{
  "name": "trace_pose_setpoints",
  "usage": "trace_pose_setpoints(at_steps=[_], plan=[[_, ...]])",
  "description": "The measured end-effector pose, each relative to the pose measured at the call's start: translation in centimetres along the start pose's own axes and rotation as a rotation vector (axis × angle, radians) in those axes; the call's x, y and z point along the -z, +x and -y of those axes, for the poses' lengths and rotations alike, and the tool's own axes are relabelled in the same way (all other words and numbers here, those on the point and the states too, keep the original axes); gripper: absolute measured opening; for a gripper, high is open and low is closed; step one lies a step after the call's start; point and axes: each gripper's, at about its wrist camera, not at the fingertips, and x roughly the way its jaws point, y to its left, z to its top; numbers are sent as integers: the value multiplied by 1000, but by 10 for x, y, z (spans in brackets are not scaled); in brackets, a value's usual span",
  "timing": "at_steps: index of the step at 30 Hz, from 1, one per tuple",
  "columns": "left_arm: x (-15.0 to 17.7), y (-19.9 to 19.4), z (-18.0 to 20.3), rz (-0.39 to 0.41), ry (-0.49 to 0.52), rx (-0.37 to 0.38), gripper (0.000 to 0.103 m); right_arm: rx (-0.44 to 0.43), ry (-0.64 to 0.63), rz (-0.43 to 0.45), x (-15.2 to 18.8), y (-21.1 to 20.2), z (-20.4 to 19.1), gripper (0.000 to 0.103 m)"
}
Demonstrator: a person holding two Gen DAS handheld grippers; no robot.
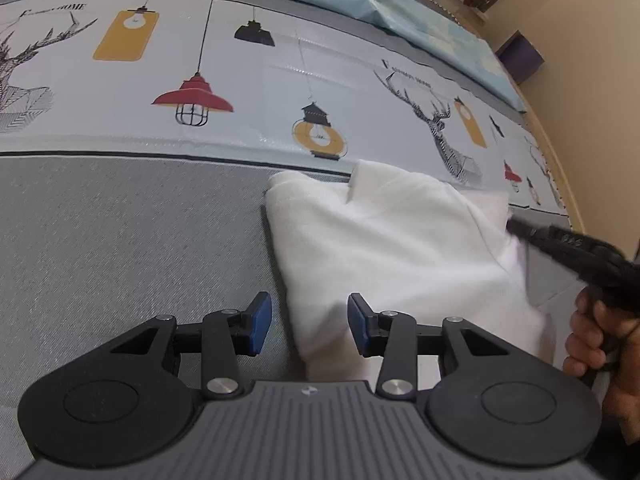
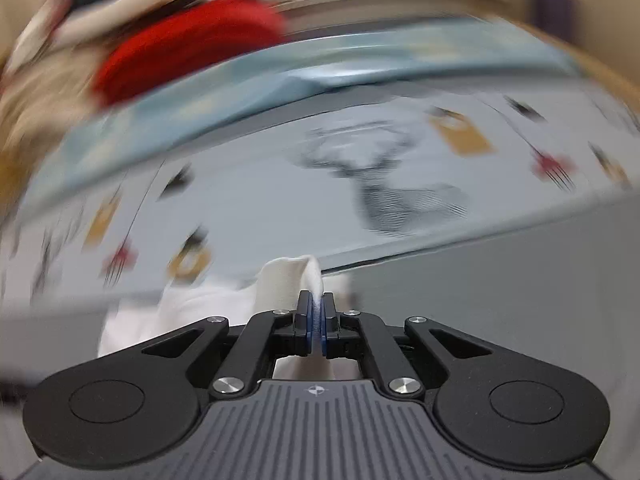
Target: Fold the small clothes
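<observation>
A small white garment (image 1: 400, 240) lies on the grey table surface (image 1: 120, 240), partly folded. My left gripper (image 1: 310, 326) is open, its blue pads on either side of the garment's near left edge, holding nothing. My right gripper (image 2: 316, 312) is shut on a fold of the white garment (image 2: 280, 280) and lifts it; it also shows in the left wrist view (image 1: 516, 226) at the garment's right edge, held by a hand (image 1: 592, 340). The right wrist view is motion-blurred.
A printed cloth with lamps and deer (image 1: 280, 92) covers the table beyond the garment. A light blue sheet (image 1: 400, 4) lies behind it. A pile of clothes with a red piece (image 2: 188, 44) is at the far left. A purple box (image 1: 520, 58) stands by the wall.
</observation>
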Motion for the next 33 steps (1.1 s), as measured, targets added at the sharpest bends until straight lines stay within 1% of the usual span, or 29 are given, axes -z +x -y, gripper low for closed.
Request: trace_pose_setpoints(at_steps=[1,3,5,6,7,8,9,11,12,13,15,18,21,22,23,24,25,26,28,30,32,33], plan=[[-1,0,1,0,2,5,49,44,38,-32,1,6,10,3],[-1,2,5,-4,11,11,53,82,52,-64,2,10,18,4],[-1,5,10,-11,19,16,55,138,20,-40,2,3,20,5],[-1,7,12,-16,22,20,56,144,12,-33,1,0,21,9],[-1,8,13,-21,21,24,56,123,23,-27,1,-5,25,14],[0,11,14,-28,19,27,57,78,49,-25,1,-10,30,28],[0,13,15,-35,16,27,58,36,67,-35,2,-14,35,38],[1,19,16,-50,13,21,61,-79,90,-106,6,-17,41,44],[2,23,17,-58,11,12,63,-124,97,-157,9,-17,44,47],[1,26,17,-62,4,2,64,-156,95,-215,13,-16,46,48],[-1,32,13,-60,-37,1,65,-167,50,-280,23,-17,46,48],[-8,39,2,-33,-156,27,65,-161,-42,-350,36,-21,49,48],[-14,46,-3,-1,-239,30,64,-190,-91,-434,52,-25,55,48],[-16,49,-3,17,-249,23,64,-194,-124,-473,60,-26,56,43],[-17,52,-1,40,-246,13,63,-193,-148,-503,66,-26,56,22],[-19,54,1,66,-230,2,49,-183,-165,-523,71,-26,57,4],[-21,56,4,92,-204,-9,33,-185,-180,-523,74,-27,58,4],[-23,56,9,125,-162,-46,7,-194,-191,-514,75,-30,59,3],[-26,51,13,191,-111,-75,7,-200,-184,-503,75,-34,62,3],[-28,44,17,235,-103,-57,7,-192,-177,-493,75,-36,63,3],[-28,37,22,253,-88,-49,9,-169,-167,-461,70,-36,60,5],[-27,31,23,267,-95,-60,20,-152,-153,-433,67,-38,61,7]])
